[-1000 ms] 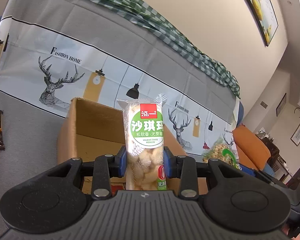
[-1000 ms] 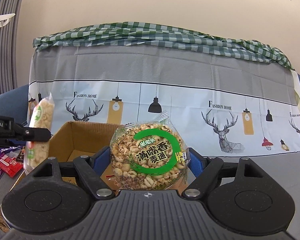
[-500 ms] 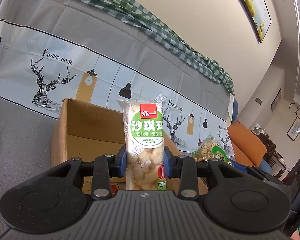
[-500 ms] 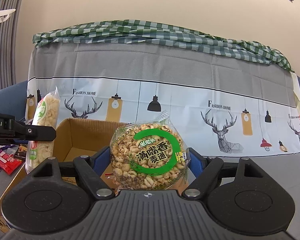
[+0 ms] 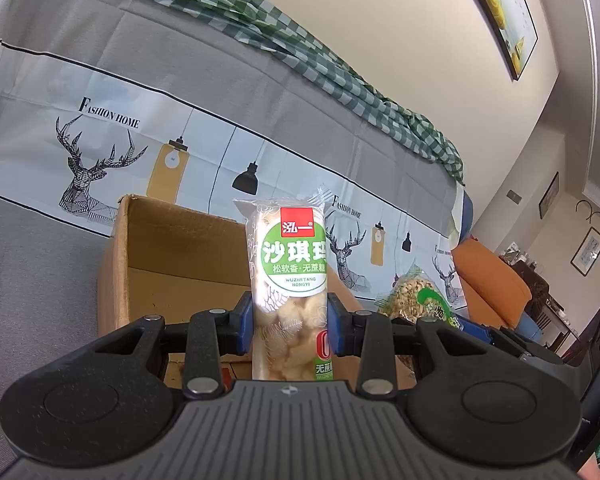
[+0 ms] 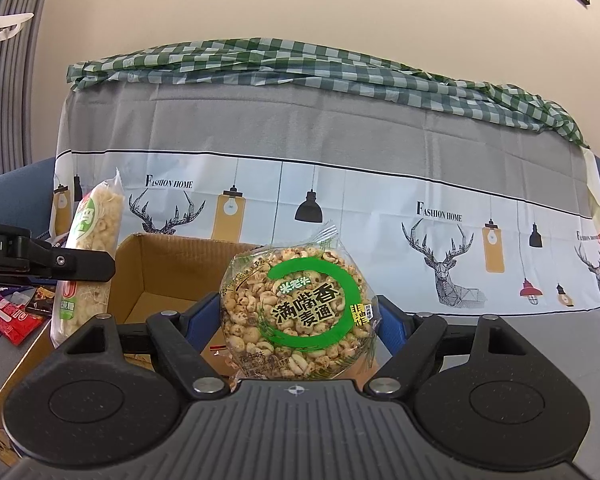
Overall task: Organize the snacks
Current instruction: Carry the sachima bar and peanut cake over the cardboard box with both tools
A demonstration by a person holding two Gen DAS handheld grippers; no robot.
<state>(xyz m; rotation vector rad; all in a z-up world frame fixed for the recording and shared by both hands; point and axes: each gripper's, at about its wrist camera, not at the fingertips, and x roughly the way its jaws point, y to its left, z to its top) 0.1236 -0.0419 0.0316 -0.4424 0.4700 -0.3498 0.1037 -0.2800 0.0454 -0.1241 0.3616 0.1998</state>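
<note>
A tall snack pack (image 5: 288,280) is squeezed in the left gripper (image 5: 290,322) and a round puffed-grain pack (image 6: 300,312) in the right gripper (image 6: 300,320), both held above the cardboard box (image 6: 172,276), so they likely need lowering in and letting go

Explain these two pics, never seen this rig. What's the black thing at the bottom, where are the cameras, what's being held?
No robot arm here: a person holds a two-finger gripper in each hand, and each carries a fisheye camera looking forward along its fingers. The black body at the bottom of each picture is the gripper itself.

Left wrist view: the left gripper is shut on a tall snack pack, held upright.

Right wrist view: the right gripper is shut on a round cereal pack. At its left edge you see the left gripper and its tall pack from the side.

Ahead of both is an open cardboard box on a grey cloth printed with deer. More wrappers lie on the cloth left of the box.
</note>
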